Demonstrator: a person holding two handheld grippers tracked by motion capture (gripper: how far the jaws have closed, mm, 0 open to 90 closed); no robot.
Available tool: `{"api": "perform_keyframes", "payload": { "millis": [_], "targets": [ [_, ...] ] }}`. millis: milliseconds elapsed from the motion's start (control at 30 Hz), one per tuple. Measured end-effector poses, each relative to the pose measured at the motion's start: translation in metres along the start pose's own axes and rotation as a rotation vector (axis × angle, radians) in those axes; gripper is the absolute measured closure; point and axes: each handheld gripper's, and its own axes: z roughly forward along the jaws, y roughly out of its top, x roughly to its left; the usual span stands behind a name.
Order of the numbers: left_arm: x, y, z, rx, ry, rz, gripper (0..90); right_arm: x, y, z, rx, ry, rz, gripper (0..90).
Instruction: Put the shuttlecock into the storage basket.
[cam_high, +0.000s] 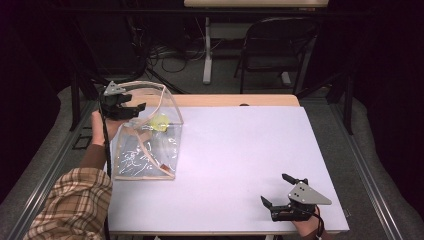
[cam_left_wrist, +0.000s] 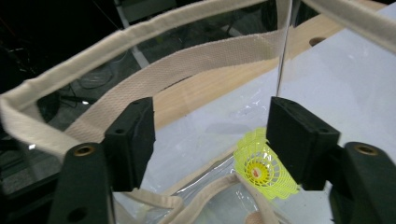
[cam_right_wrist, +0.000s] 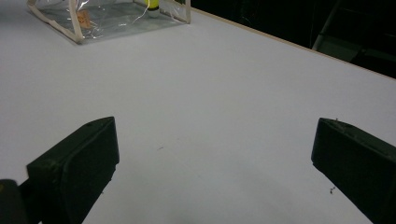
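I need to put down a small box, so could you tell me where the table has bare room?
The white table top lies bare between the clear bag and the right gripper. It is crowded at the far left, where the left gripper hangs over the bag's straps.

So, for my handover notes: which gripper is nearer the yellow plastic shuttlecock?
Left. The left gripper hangs beside the yellow plastic shuttlecock, at the bag's mouth; the right gripper sits far across the table.
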Motion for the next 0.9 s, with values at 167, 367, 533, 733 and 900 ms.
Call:
{"api": "perform_keyframes", "payload": {
  "millis": [167,367,533,733,900],
  "targets": [
    [0.001,0.001,-0.017,-0.026,0.005,-0.032,25.9,0.001,0.000,0.000,-0.002,0.002,-0.001,0.3],
    [-0.005,0.003,-0.031,-0.041,0.001,-0.024,17.1,0.001,0.000,0.000,0.003,0.005,-0.005,0.2],
    [-0.008,0.002,-0.041,-0.055,-0.001,-0.025,11.9,0.001,0.000,0.000,0.003,0.004,-0.004,0.3],
    [-0.014,0.003,-0.053,-0.080,-0.008,-0.020,4.0,0.002,0.001,0.000,0.000,0.005,-0.006,0.3],
    [-0.022,0.003,-0.065,-0.113,-0.016,-0.018,0.0,0.002,0.001,0.001,0.002,0.005,-0.003,0.2]
  ]
}}
